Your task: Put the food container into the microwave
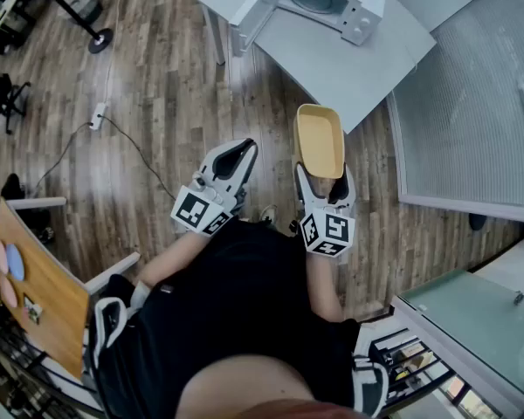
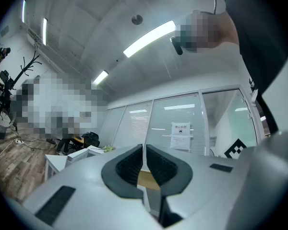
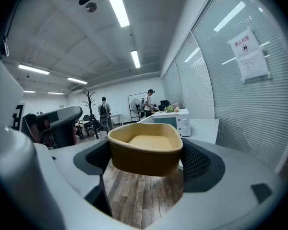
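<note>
Wood-plank flooring in grey-brown [image 1: 157,85] is spreading across the whole scene under the person, who is standing well short of the furniture. On the right, a glass partition wall with pale horizontal blinds [image 1: 472,103] is running from near to far. A pale grey rectangular table [image 1: 349,59] is standing at the far side, just left of that wall. A white box-shaped microwave oven [image 1: 327,3] is sitting on the table's far end, and its door [image 1: 253,3] is hanging wide open to the left, showing the round turntable inside. The right gripper view is also catching the oven [image 3: 175,120] far ahead, past the load.

The grey two-jaw right gripper [image 1: 325,180] is pointing toward the table and is clamping a shallow mustard-yellow plastic food container with rounded corners [image 1: 320,138]. Its jaws are spreading about as wide as the tub and are pressing against both side walls. The container [image 3: 145,150] is riding upright and empty in the air, over the floor, well apart from the microwave.

The grey two-jaw left gripper [image 1: 242,154] is hovering just left of its partner. Its ribbed pads [image 2: 129,166] are sitting almost together with only a thin slit between them, and they are gripping nothing.
</note>
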